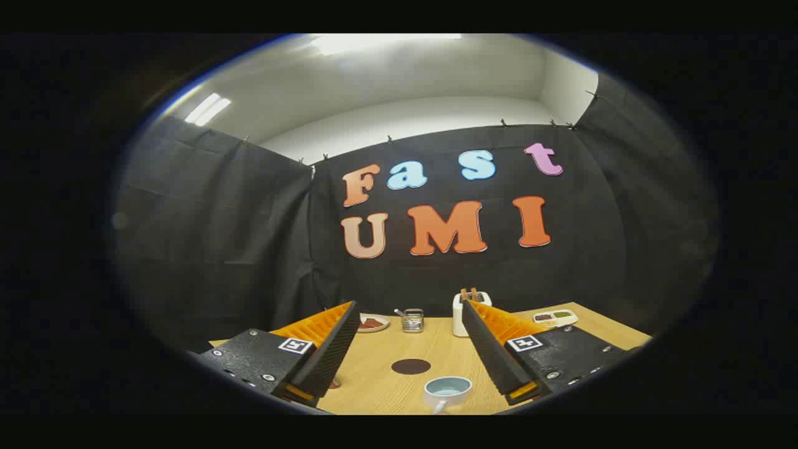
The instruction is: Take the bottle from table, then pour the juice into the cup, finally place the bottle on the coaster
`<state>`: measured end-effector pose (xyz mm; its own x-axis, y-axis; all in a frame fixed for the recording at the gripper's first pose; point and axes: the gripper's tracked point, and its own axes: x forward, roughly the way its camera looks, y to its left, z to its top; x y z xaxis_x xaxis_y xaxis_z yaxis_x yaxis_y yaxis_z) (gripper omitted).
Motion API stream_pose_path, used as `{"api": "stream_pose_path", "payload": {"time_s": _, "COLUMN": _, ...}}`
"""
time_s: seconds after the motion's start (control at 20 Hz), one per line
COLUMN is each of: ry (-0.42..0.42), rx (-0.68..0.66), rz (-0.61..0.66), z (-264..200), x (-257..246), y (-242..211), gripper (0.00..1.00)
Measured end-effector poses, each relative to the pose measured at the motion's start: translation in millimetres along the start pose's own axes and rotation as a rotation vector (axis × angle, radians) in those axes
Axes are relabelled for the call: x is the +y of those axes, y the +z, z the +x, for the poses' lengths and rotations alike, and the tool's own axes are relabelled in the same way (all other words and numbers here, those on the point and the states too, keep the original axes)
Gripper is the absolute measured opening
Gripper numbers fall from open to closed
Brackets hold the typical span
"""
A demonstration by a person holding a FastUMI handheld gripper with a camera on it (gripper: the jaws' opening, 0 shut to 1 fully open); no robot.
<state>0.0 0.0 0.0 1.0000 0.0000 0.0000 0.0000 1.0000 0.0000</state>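
No bottle to point at among what lies ahead, so finding it comes first, I'd judge: tilt down and sweep the table point(386, 380) before committing. The gripper point(411, 324) hangs with fingers spread wide, gripping nothing. Between them sit one cup point(447, 391) and, just beyond, one dark round coaster point(411, 366). Further back: one toaster point(464, 313), one small plate point(373, 323), one glass jar point(413, 320), one two-compartment tray point(555, 318).
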Motion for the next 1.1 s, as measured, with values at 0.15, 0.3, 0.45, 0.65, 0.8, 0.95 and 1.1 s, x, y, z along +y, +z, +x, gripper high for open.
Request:
{"api": "stream_pose_path", "payload": {"time_s": 0.15, "ry": 0.006, "rx": 0.0, "rz": -0.008, "z": -1, "x": 6, "y": 1, "gripper": 0.97}}
{"api": "stream_pose_path", "payload": {"time_s": 0.3, "ry": 0.005, "rx": 0.005, "rz": -0.019, "z": -2, "x": 9, "y": -3, "gripper": 0.97}}
{"api": "stream_pose_path", "payload": {"time_s": 0.45, "ry": 0.014, "rx": 0.006, "rz": 0.001, "z": -3, "x": 16, "y": -2, "gripper": 0.97}}
{"api": "stream_pose_path", "payload": {"time_s": 0.65, "ry": 0.02, "rx": -0.002, "rz": -0.006, "z": -12, "x": 21, "y": 8, "gripper": 0.97}}
{"api": "stream_pose_path", "payload": {"time_s": 0.8, "ry": 0.023, "rx": -0.019, "rz": -0.019, "z": -22, "x": 25, "y": 21, "gripper": 0.97}}
{"api": "stream_pose_path", "payload": {"time_s": 0.95, "ry": 0.026, "rx": -0.04, "rz": -0.029, "z": -34, "x": 28, "y": 33, "gripper": 0.97}}
{"api": "stream_pose_path", "payload": {"time_s": 1.1, "ry": 0.036, "rx": -0.039, "rz": -0.03, "z": -42, "x": 33, "y": 36, "gripper": 0.97}}
